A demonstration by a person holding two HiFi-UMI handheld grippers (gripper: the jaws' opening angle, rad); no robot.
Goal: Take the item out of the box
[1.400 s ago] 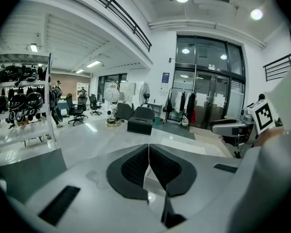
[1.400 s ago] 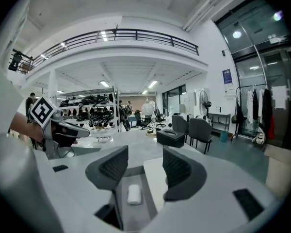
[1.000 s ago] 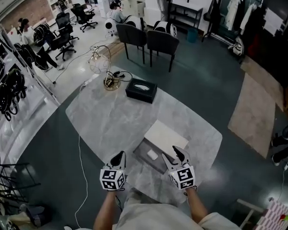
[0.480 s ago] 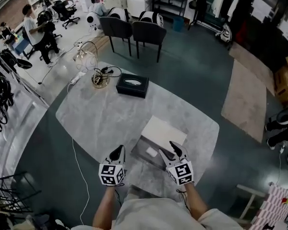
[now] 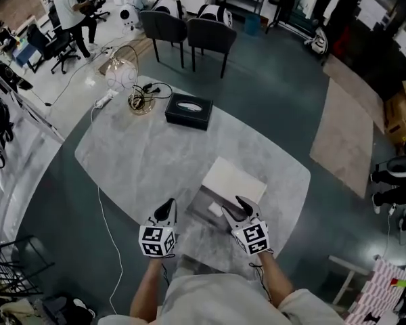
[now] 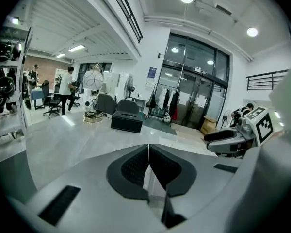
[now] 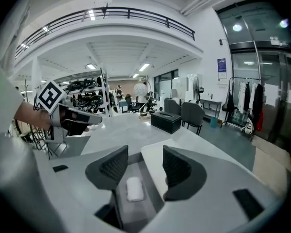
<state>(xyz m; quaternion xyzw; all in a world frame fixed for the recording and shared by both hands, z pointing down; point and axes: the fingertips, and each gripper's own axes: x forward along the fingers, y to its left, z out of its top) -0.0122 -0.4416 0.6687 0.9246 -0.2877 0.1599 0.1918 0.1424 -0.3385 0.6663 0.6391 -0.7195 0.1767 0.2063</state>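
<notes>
Marble table (image 5: pixel 142 161): the right gripper (image 7: pixel 144 161), jaws apart, has edged in over the open box (image 5: pixel 204 205), where the white item (image 7: pixel 134 188) lies. The left gripper (image 6: pixel 149 152), pinched empty, waits alongside. Grasp looks imminent.

Your table (image 5: pixel 142 161): pale grey marble, faint veins. Box (image 5: pixel 201 215): grey inside; lid (image 5: pixel 233 180) white. Item (image 7: pixel 134 188): white. Your L gripper (image 5: pixel 166 210) & R gripper (image 5: pixel 233 207): grey bodies, blk ribbed pads (image 7: pixel 177 166); cubes (image 5: pixel 156 241) w/ blk-white square markers. Tissue box (image 5: pixel 188 111) blk. Chairs (image 5: pixel 210 36) dk grey. Floor (image 5: pixel 277 107) dk blue-grey; rug (image 5: pixel 345 137) tan.
</notes>
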